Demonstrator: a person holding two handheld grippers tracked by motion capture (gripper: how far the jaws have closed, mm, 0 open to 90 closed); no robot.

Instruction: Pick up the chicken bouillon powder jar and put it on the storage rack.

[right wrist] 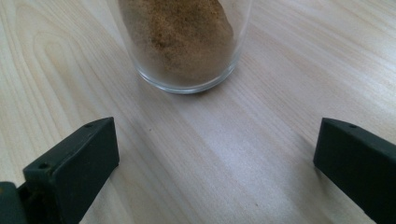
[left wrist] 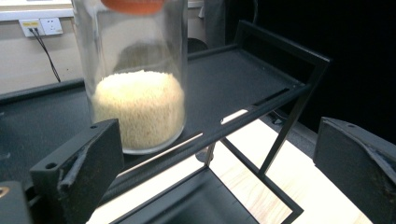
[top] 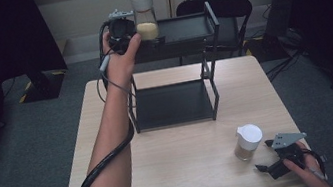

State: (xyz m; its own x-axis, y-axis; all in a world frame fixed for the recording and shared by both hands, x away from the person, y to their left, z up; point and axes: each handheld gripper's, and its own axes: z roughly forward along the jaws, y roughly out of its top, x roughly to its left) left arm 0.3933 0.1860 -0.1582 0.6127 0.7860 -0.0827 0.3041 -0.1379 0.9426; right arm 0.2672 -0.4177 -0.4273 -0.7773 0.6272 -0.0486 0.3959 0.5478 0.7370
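A glass jar of pale grains (top: 145,18) with a white lid stands at the left end of the top shelf (top: 184,27) of a black two-tier rack. My left gripper (top: 134,30) is raised beside it, open; in the left gripper view the grain jar (left wrist: 137,102) stands just ahead of the jaws (left wrist: 217,135), nearer the left one, untouched. A second jar, holding brown powder (top: 248,142) under a white lid, stands on the table at the front right. My right gripper (top: 264,155) lies open just behind it; the brown-powder jar (right wrist: 182,42) is ahead of the wide jaws (right wrist: 217,133).
The rack's lower shelf (top: 171,104) is bare and rests on the light wooden table (top: 182,172). A black chair (top: 224,8) stands behind the rack. A wall socket (left wrist: 39,25) is on the back wall. Dark curtains flank both sides.
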